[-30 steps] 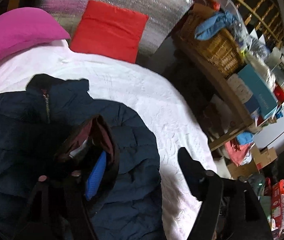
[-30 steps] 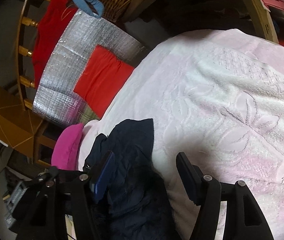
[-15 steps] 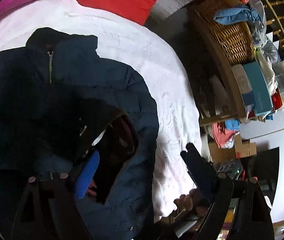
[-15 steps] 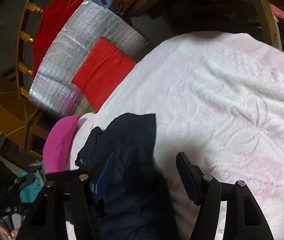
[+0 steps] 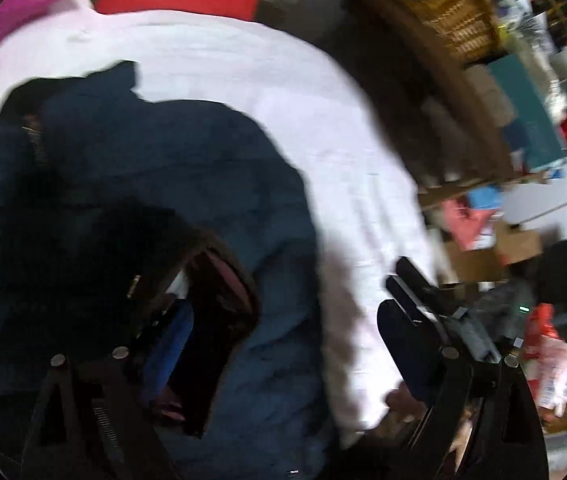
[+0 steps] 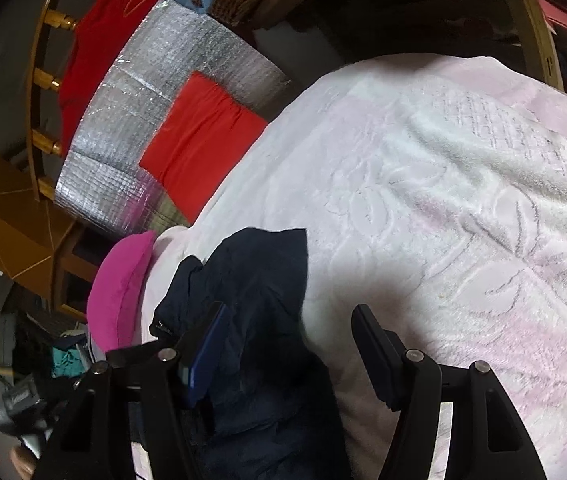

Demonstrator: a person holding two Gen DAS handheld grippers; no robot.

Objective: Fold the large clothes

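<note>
Two grippers are seen above a navy puffer jacket [image 5: 187, 184] spread on a white bedspread [image 5: 267, 80]. Left gripper [image 5: 279, 332]: jaws are opening wide, nothing pinched, its blue pad set in the jacket's maroon-lined opening [image 5: 219, 300]. Right gripper [image 6: 287, 356]: jaws are parted, unclamped, astride a jacket fold [image 6: 259, 280].

A home bedroom: a soft white flowered blanket [image 6: 463, 208] covers the bed, with a red pillow [image 6: 199, 144] at ten o'clock.
</note>
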